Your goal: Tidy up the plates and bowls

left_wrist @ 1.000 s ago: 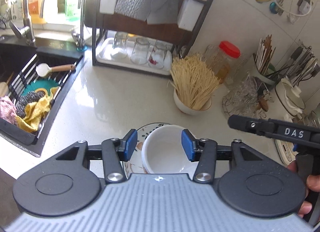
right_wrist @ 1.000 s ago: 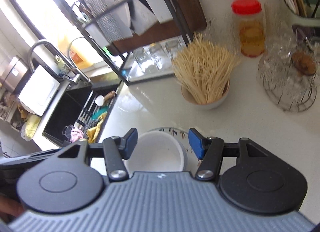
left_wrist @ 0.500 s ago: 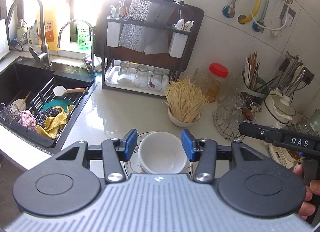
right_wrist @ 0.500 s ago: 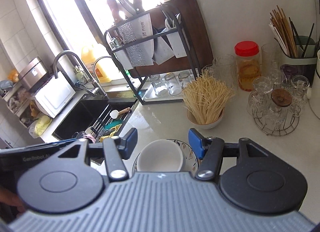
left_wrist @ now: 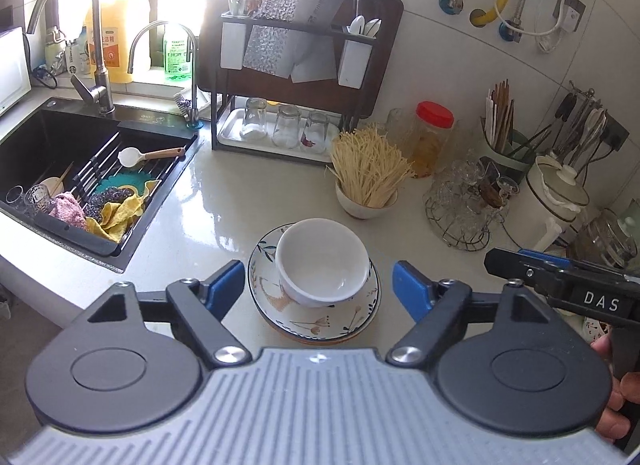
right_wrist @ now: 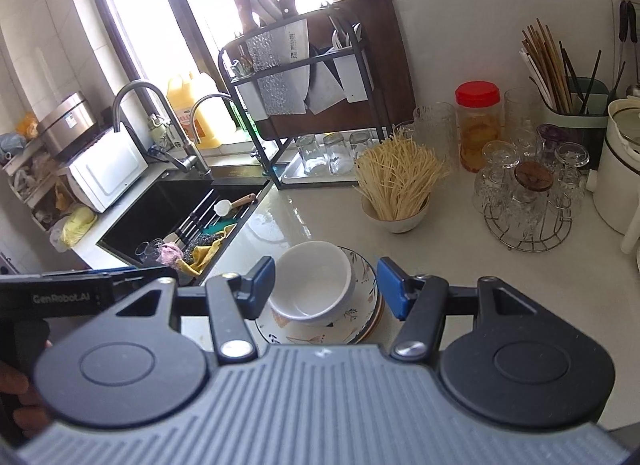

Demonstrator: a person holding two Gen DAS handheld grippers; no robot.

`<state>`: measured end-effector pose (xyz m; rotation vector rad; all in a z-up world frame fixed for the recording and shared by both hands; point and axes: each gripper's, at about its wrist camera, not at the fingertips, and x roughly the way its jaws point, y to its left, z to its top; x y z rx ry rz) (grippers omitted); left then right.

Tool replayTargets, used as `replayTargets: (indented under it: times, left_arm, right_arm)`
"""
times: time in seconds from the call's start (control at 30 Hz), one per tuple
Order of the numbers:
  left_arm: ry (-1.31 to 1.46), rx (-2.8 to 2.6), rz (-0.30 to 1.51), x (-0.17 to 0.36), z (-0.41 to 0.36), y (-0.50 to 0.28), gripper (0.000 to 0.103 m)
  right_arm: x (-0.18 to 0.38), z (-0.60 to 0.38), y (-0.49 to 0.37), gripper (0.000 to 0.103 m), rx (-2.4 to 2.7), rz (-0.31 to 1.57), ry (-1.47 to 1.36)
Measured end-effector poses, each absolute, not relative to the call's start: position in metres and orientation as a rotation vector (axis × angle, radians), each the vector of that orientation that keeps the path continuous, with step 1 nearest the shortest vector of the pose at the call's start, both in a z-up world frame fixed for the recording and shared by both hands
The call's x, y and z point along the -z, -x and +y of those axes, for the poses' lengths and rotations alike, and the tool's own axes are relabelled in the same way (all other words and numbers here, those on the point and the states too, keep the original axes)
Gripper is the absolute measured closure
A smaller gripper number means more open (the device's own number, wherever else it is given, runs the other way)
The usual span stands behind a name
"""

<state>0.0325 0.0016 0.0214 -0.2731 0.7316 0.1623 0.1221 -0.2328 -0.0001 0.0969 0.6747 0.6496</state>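
A pale, glossy stone tabletop (left_wrist: 256, 201) runs along a white tiled wall, with a black sink (left_wrist: 60, 153) sunk into it on the left and bright daylight behind the taps. On the bare middle of it sits a stack of shallow ceramic plates (left_wrist: 316, 321), glazed white with a dark rim and small painted leaves and flowers; an orange-brown edge shows under the top one. A plain white bowl (left_wrist: 322, 261), round, smooth and thick-walled, rests upright on the top plate, a little off-centre (towards the plate's far side in the left wrist view). Behind it stands a small bowl packed with thin straw-coloured sticks (left_wrist: 370, 169), then a red-lidded jar (left_wrist: 432, 137), a wire stand of cut-glass cups (left_wrist: 464, 205) and a black metal rack (left_wrist: 296, 65) holding cleavers and a dark wooden board.

The left gripper (left_wrist: 318, 285) tilts down over the stack, its blue-padded fingers (left_wrist: 226, 285) spreading wider at this moment; the bowl and plates show between them, untouched by either pad. The right gripper (right_wrist: 326, 285) angles down from the other side, its fingers (right_wrist: 390, 285) parted about the bowl's width and framing the bowl without pressing on it. A hand (left_wrist: 618, 389) grips the right tool's black handle at the left view's right edge.
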Motion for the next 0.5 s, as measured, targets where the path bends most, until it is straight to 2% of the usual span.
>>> replayTargets:
  times: [0.1,0.5]
  left_arm:
    - [0.260,-0.187,0.723,-0.018,-0.003,-0.028,0.008]
    - [0.246,-0.241,0.751,-0.005,-0.018,-0.002,0.004]
  right_arm:
    - [0.005,-0.233,-0.116,0.043,-0.654,0.677,-0.078]
    - [0.018,-0.244,-0.094,0.043,-0.684,0.659,-0.064]
